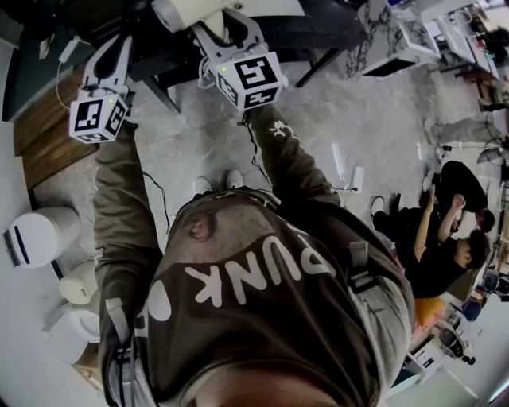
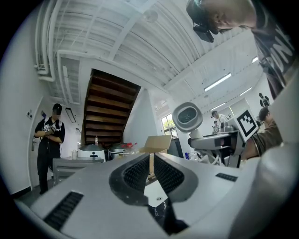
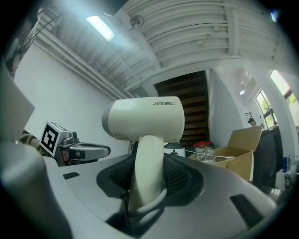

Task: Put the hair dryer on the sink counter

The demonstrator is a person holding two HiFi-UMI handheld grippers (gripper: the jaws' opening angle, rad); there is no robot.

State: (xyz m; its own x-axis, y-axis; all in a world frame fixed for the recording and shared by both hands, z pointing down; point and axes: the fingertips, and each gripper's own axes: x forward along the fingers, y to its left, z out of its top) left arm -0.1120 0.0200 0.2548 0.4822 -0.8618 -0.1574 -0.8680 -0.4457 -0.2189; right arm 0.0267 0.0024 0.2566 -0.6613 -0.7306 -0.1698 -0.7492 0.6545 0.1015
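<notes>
The white hair dryer stands upright in the right gripper view, its handle clamped between the black pads of my right gripper. From the head view the same dryer shows at the top edge, above the right gripper and its marker cube. In the left gripper view the dryer's round grey end faces the camera. My left gripper is held up beside it, its pads almost touching with nothing between them; in the head view this left gripper is at upper left.
A dark table lies ahead at the top. White appliances stand on the floor at left. People sit on the floor at right. An open cardboard box and wooden stairs are behind; a person stands at left.
</notes>
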